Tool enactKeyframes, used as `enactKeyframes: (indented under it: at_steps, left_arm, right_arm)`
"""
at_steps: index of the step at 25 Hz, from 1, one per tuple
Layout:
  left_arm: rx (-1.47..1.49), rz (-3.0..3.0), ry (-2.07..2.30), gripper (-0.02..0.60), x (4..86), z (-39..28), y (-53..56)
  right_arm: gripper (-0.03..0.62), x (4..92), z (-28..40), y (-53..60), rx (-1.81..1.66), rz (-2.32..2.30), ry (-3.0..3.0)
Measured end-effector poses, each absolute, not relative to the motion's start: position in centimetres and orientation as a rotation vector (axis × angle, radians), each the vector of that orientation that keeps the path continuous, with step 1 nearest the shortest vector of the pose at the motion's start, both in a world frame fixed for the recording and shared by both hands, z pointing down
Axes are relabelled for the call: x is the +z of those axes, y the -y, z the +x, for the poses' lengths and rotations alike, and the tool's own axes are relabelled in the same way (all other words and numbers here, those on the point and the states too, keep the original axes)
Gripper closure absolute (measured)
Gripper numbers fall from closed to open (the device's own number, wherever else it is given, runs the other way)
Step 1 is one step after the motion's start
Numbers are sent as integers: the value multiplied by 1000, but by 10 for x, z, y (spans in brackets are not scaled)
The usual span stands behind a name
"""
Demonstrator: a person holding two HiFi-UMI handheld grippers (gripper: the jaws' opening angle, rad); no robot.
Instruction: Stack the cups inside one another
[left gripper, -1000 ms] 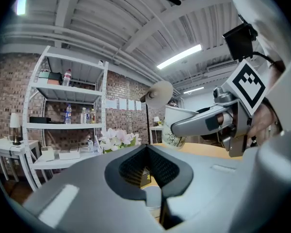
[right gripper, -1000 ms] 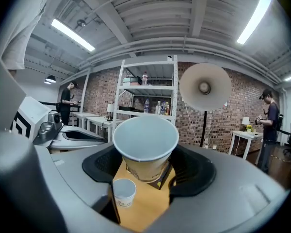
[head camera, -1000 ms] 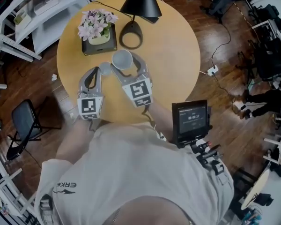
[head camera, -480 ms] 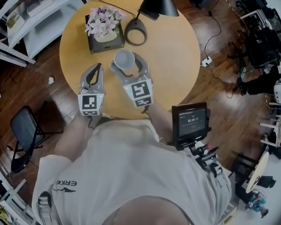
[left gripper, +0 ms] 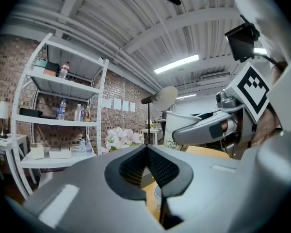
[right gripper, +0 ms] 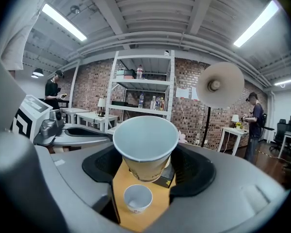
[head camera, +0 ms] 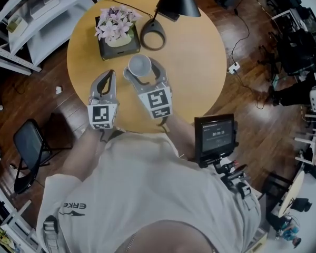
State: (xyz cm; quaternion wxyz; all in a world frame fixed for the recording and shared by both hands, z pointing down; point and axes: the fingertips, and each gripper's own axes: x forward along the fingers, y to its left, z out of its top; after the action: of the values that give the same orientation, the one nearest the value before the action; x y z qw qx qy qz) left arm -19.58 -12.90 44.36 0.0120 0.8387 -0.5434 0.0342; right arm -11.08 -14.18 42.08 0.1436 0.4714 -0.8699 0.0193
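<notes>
Whereas a second ago the second cup stood in plain sight on the tabletop (head camera: 195, 62) between the two tips, the head view no longer shows it. Both tools have shifted slightly, and something now covers it, though I cannot tell whether that is the held cup or a jaw. The right hand-held gripper (head camera: 141, 68) is grasping the paper cup (head camera: 139, 65) by its sides, upright and mouth up, above the tabletop. The left hand-held gripper (head camera: 111, 75) is clenched on nothing and lies just beside it. The right gripper view supplies what the head view lacks: the second cup (right gripper: 137, 198) stands open on the wood directly below the held one, well apart from it in height. The left gripper view adds only a sliver of that cup's rim under its closed jaws, and shows the right tool from the side. I judge the pair roughly lined up for nesting, with the lowering not yet done.
</notes>
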Motion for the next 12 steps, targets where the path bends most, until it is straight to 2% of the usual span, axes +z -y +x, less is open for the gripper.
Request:
enactKeyframes:
  at_steps: [12]
  left_arm:
    - [198,2531,1706,580,473,-199,130]
  right_arm:
    - [266,462,-114,146,184,1282,2500]
